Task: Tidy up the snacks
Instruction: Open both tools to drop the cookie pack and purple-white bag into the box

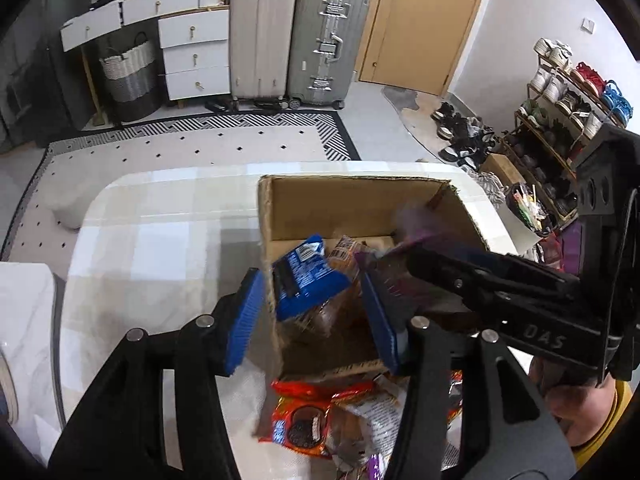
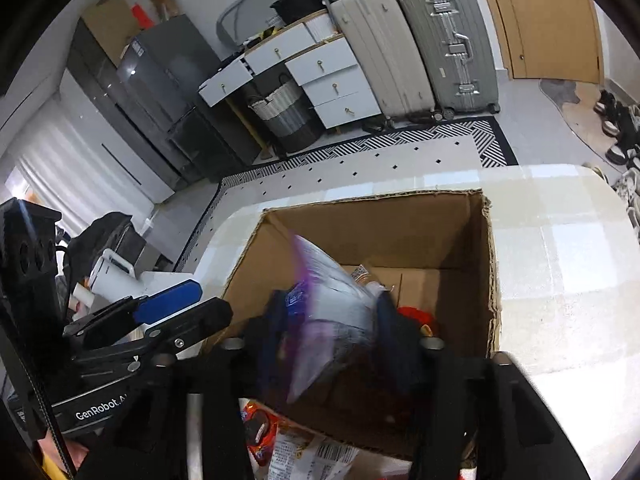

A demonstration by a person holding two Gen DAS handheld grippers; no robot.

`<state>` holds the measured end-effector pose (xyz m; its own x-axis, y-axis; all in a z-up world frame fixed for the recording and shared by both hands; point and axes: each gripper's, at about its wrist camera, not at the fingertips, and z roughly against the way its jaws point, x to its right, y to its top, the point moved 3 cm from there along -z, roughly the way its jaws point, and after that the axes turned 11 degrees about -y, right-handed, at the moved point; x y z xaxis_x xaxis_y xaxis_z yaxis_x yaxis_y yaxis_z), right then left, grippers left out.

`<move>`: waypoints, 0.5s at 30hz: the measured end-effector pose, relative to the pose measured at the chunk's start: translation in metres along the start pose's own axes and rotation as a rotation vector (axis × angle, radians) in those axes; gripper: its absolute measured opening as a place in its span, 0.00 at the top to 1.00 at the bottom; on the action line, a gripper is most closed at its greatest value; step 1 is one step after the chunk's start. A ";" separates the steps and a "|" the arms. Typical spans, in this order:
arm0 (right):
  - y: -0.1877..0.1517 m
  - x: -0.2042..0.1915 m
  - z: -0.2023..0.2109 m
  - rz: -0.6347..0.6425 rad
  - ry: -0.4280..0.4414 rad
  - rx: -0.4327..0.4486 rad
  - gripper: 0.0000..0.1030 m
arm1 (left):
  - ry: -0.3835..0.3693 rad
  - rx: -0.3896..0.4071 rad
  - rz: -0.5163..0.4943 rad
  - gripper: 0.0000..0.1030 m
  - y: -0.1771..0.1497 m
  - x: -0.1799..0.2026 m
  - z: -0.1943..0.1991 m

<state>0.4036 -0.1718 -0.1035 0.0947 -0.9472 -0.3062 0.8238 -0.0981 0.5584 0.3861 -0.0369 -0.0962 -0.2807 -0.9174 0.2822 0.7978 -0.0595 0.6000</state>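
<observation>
Gripping a blurred purple packet [image 2: 332, 312] over the cardboard box [image 2: 440, 216], right hand-held gripper [image 2: 332, 332], left hand-held gripper [image 1: 316, 312] "GenRobot.AI", spread wide

**Blur and cover around the box**

The purple-and-white plastic snack packet [image 2: 332, 316] is motion-smeared, its print unreadable. At six o'clock, the red foil snack bags [image 1: 304, 420] are partly covered by black gripper arms, with the frame edge cropping them.

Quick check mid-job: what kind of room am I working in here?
Most likely a home living room or entryway. Two suitcases stand against the wall beside a white chest of drawers, a loaded shoe rack sits near the wooden door, and a patterned rug covers the floor.
</observation>
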 end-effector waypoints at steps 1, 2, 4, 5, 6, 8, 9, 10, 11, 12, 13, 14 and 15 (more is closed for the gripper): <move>0.000 -0.001 0.006 0.019 -0.019 0.031 0.50 | 0.005 0.002 0.004 0.45 -0.002 0.000 0.003; 0.000 -0.002 0.011 0.029 -0.038 0.051 0.50 | 0.007 0.002 0.008 0.44 -0.004 0.000 0.007; 0.000 -0.002 0.023 0.015 -0.032 0.068 0.50 | 0.006 0.007 0.013 0.44 -0.009 0.003 0.018; -0.001 -0.001 0.030 0.003 -0.025 0.078 0.50 | 0.010 0.012 0.013 0.44 -0.011 0.006 0.025; -0.001 -0.001 0.039 -0.003 -0.028 0.093 0.50 | 0.009 0.018 0.012 0.44 -0.013 0.009 0.032; -0.003 -0.005 0.059 0.005 -0.029 0.128 0.48 | 0.009 0.042 0.002 0.39 -0.018 0.016 0.048; -0.003 -0.007 0.069 0.008 -0.028 0.140 0.48 | 0.017 0.053 -0.004 0.33 -0.020 0.021 0.056; -0.006 -0.010 0.081 0.010 -0.029 0.160 0.48 | 0.024 0.066 -0.009 0.29 -0.022 0.023 0.064; -0.009 -0.011 0.090 0.013 -0.028 0.170 0.48 | 0.027 0.084 -0.015 0.28 -0.026 0.028 0.074; -0.012 -0.015 0.101 0.021 -0.025 0.188 0.48 | 0.026 0.098 -0.020 0.28 -0.030 0.032 0.083; -0.015 -0.018 0.112 0.031 -0.025 0.206 0.48 | 0.027 0.109 -0.022 0.27 -0.033 0.035 0.092; -0.018 -0.022 0.123 0.040 -0.029 0.225 0.48 | 0.027 0.119 -0.024 0.26 -0.036 0.039 0.101; -0.021 -0.025 0.134 0.050 -0.035 0.241 0.48 | 0.028 0.132 -0.027 0.24 -0.041 0.043 0.111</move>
<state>0.3088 -0.1871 -0.0048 0.1092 -0.9622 -0.2493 0.6608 -0.1171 0.7413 0.2821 -0.0304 -0.0249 -0.2847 -0.9269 0.2447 0.7123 -0.0337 0.7011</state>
